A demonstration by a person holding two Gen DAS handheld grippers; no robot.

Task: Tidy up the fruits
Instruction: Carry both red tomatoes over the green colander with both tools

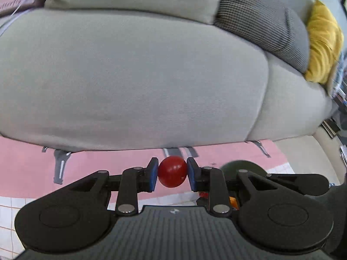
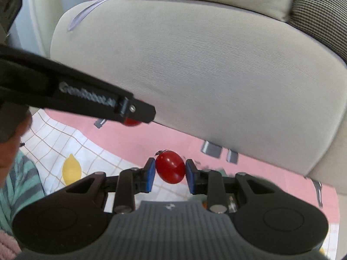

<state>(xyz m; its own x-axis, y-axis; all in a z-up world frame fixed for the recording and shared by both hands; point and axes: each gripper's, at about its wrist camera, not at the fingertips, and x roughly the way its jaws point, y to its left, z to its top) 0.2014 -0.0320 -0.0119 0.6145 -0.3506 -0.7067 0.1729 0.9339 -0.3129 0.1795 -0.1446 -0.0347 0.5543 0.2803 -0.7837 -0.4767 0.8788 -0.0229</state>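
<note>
My left gripper [image 1: 172, 174] is shut on a round red cherry tomato [image 1: 172, 171], pinched between its blue pads and held above the pink cloth. My right gripper [image 2: 170, 173] is shut on a second red cherry tomato [image 2: 170, 166] with a small dark stem. In the right wrist view the left gripper [image 2: 138, 113] reaches in from the left, and a sliver of its red tomato [image 2: 131, 122] shows under its tip. Orange and red fruit pieces [image 1: 232, 200] peek out beneath the left gripper's right linkage, mostly hidden.
A grey sofa [image 1: 130, 75] fills the background, with a checked cushion [image 1: 260, 21] and a yellow cushion [image 1: 323, 41]. A pink cloth [image 1: 26, 162] and a white grid cloth with a lemon print [image 2: 71, 169] lie below. A dark round object [image 1: 240, 168] sits behind the left gripper.
</note>
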